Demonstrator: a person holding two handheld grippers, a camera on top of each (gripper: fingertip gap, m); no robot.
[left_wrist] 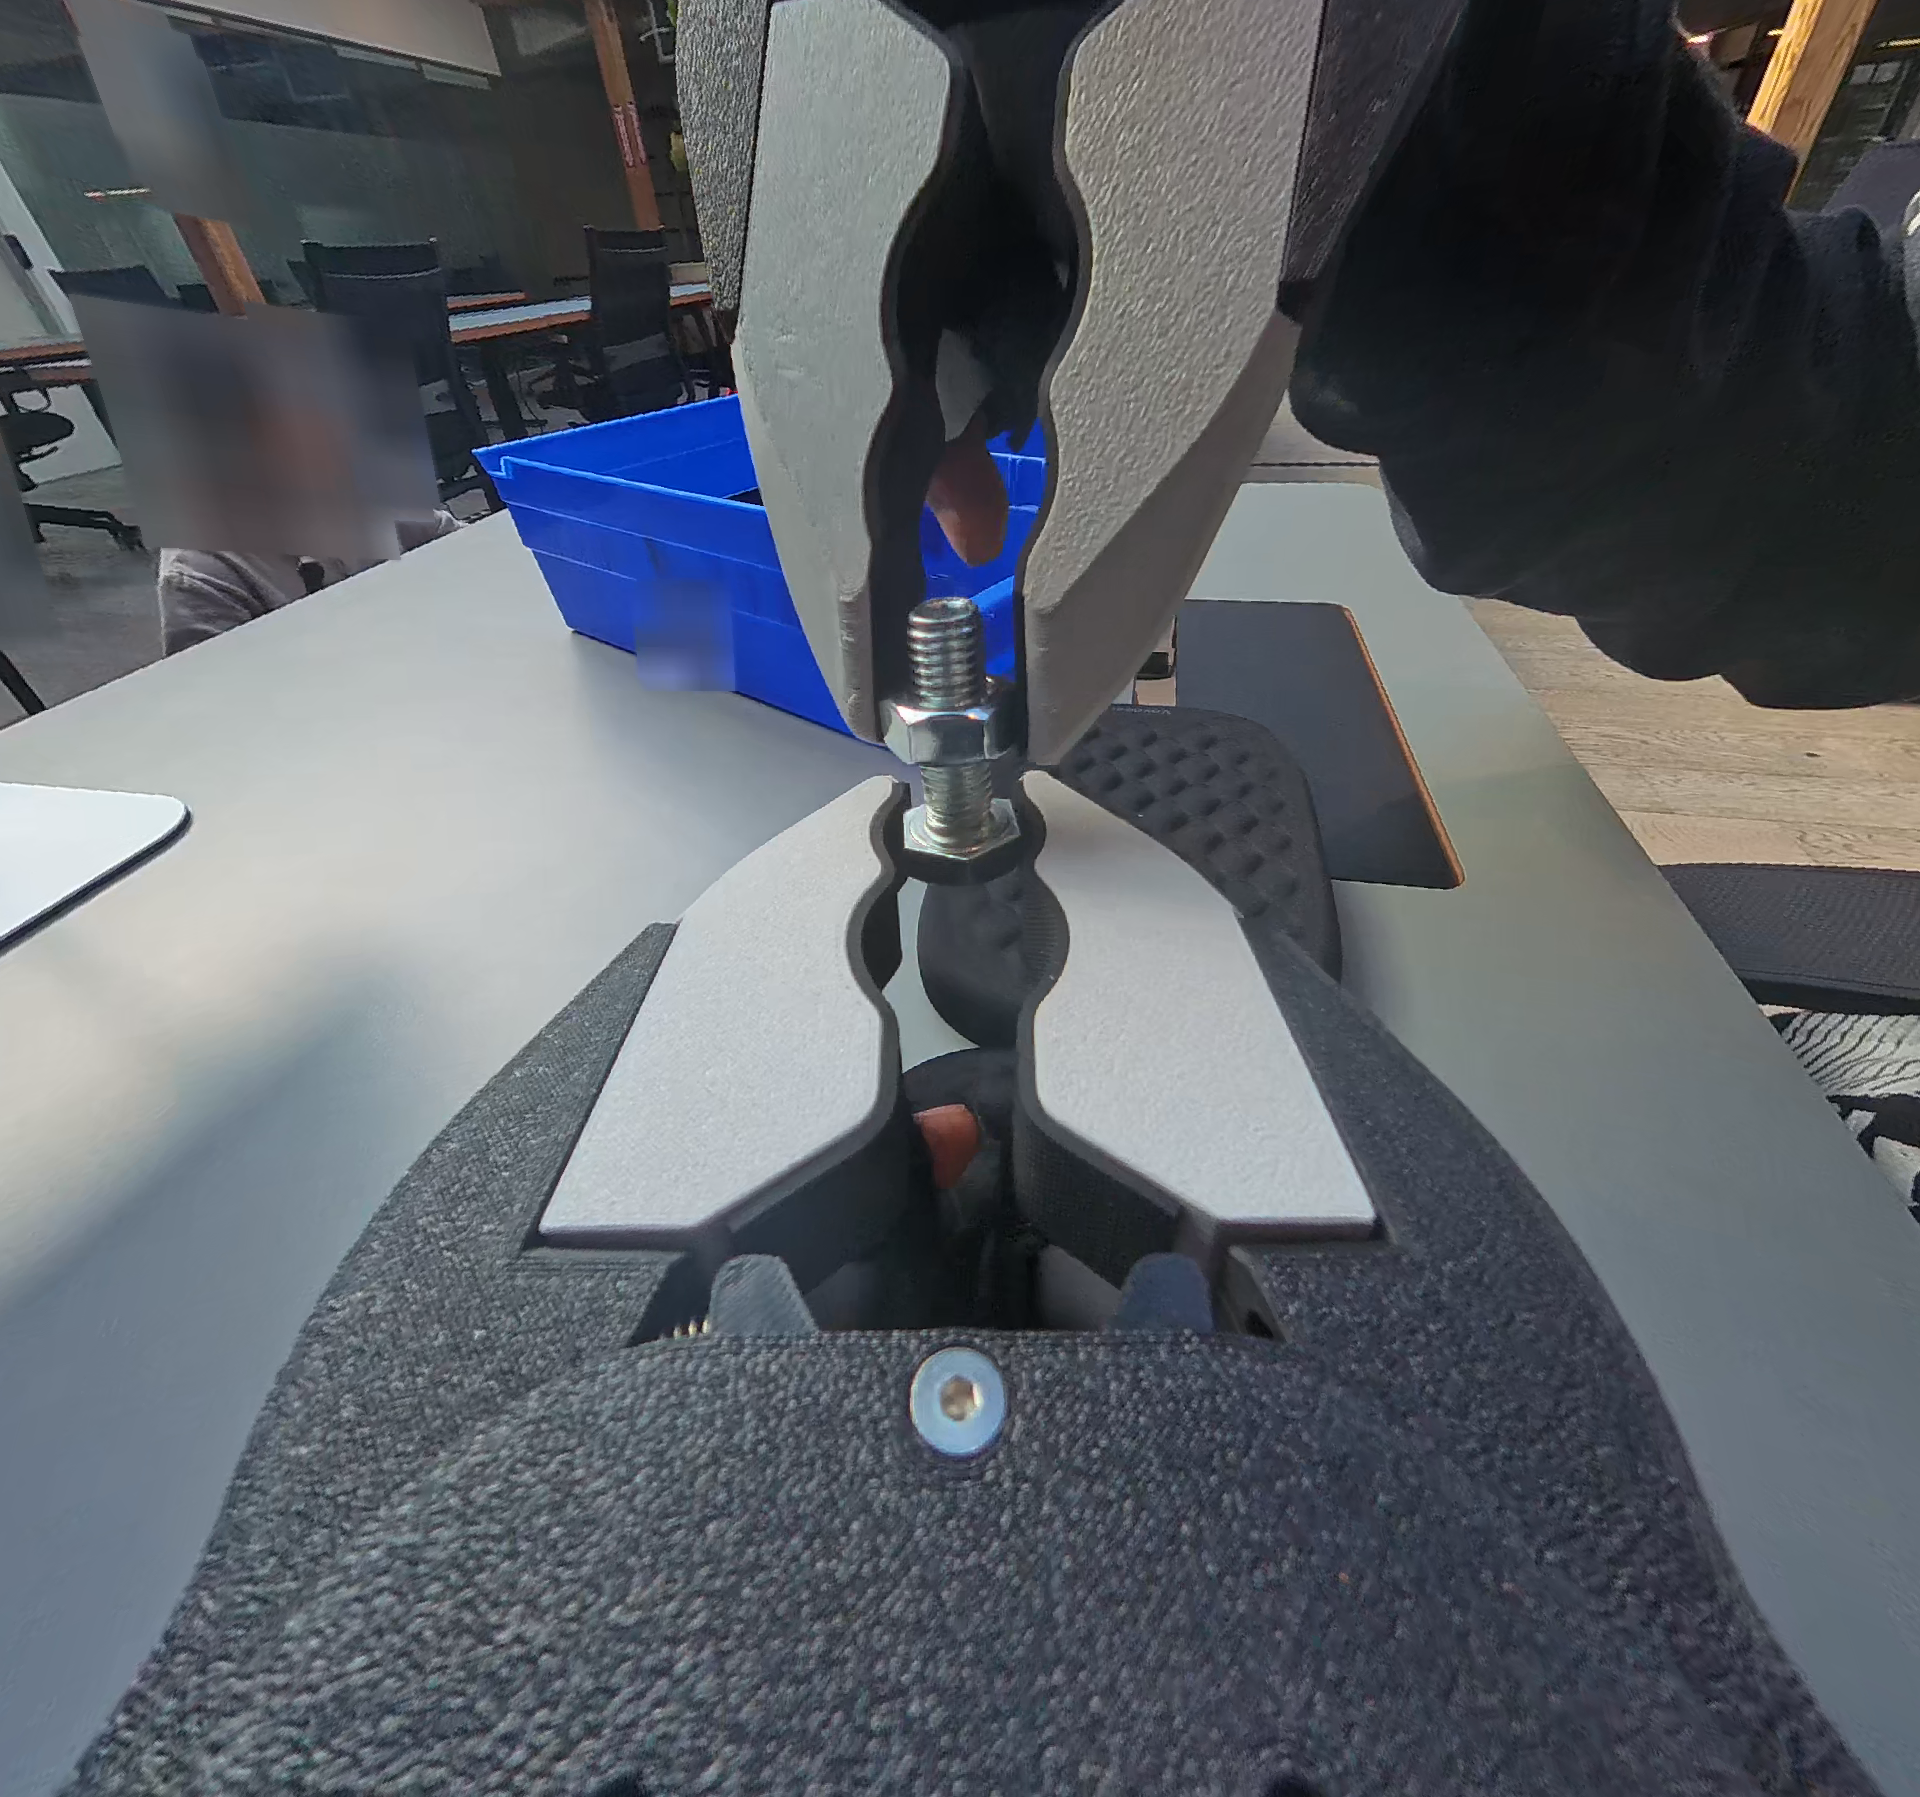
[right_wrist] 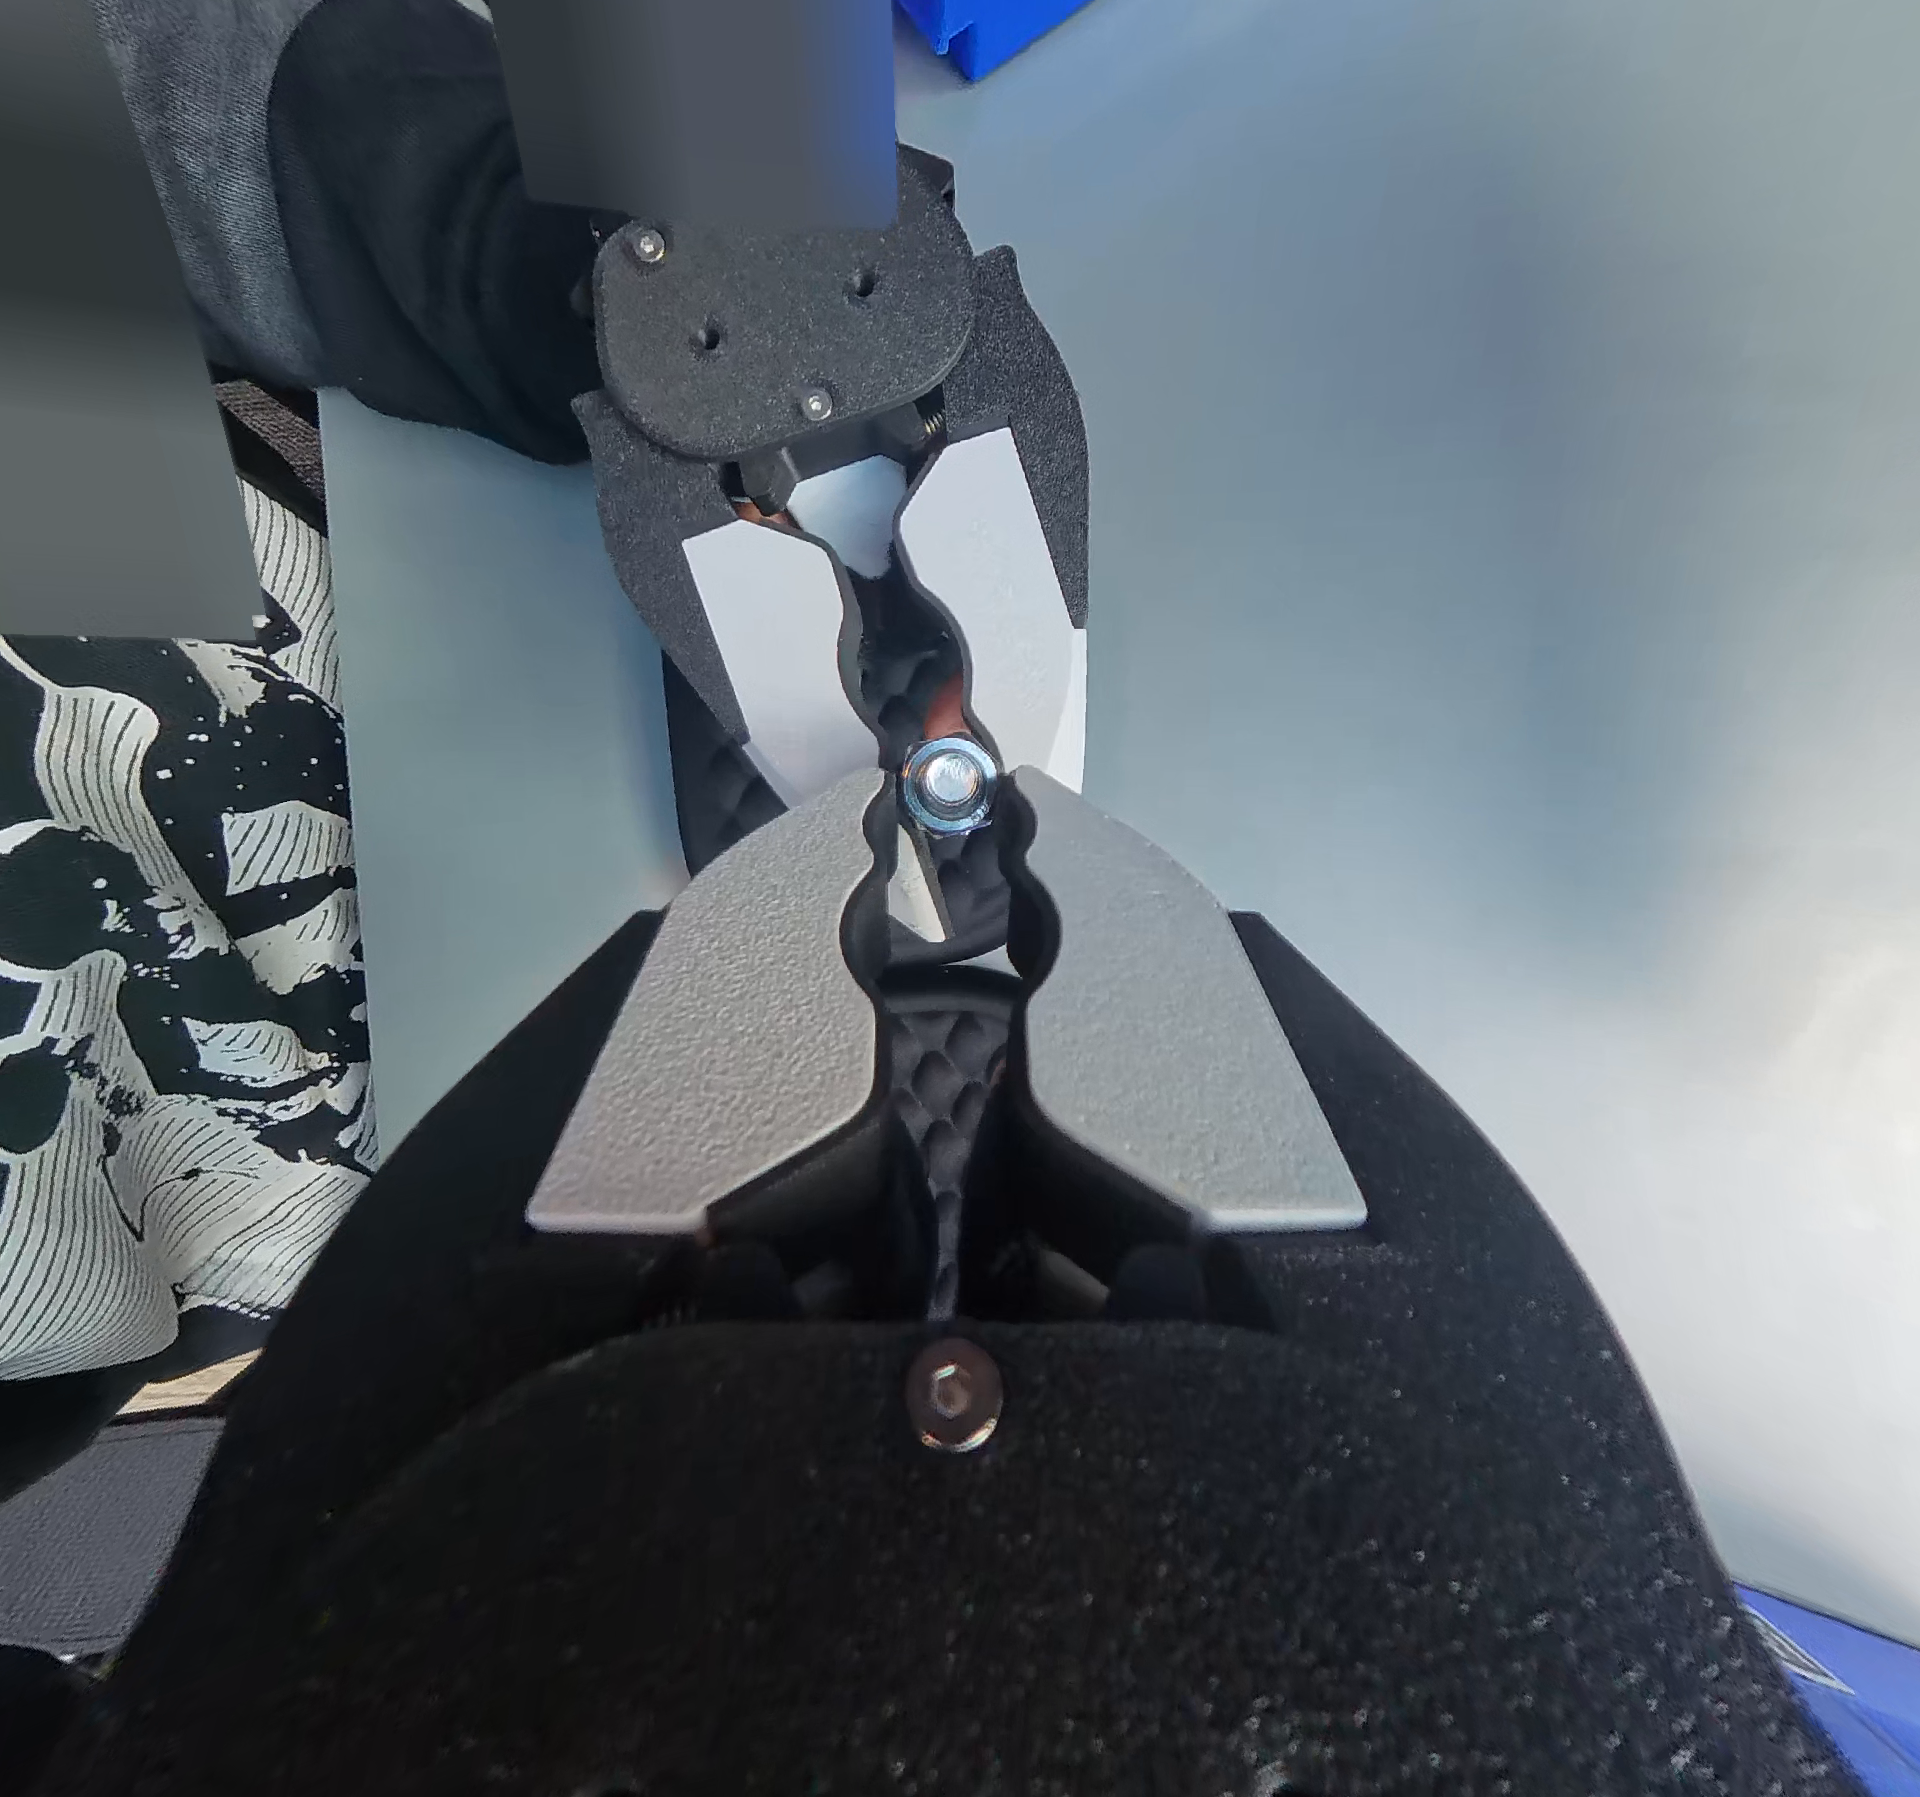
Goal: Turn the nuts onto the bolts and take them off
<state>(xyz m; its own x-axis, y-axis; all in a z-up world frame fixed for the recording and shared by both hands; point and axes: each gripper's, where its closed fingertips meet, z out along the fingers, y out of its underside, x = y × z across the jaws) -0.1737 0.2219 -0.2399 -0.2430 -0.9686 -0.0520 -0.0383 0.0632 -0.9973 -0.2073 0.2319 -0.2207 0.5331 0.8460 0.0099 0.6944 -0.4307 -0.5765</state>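
I held the bolt [left_wrist: 943, 791] upright above the table [left_wrist: 416, 916], its head pinched at the tips of my left gripper [left_wrist: 961, 848], which reached in from the near side. My right gripper [left_wrist: 940, 708] came down from above and closed on the nut [left_wrist: 940, 729], which sat on the thread just above the head, with the bolt's end standing out over it between the fingers [left_wrist: 810, 397]. Behind the bolt, a bin [left_wrist: 644, 521] sat on the table. A pad [left_wrist: 1309, 739] lay on the table to the right of the bolt, and chairs [left_wrist: 623, 313] stood well behind the bin, beyond the table
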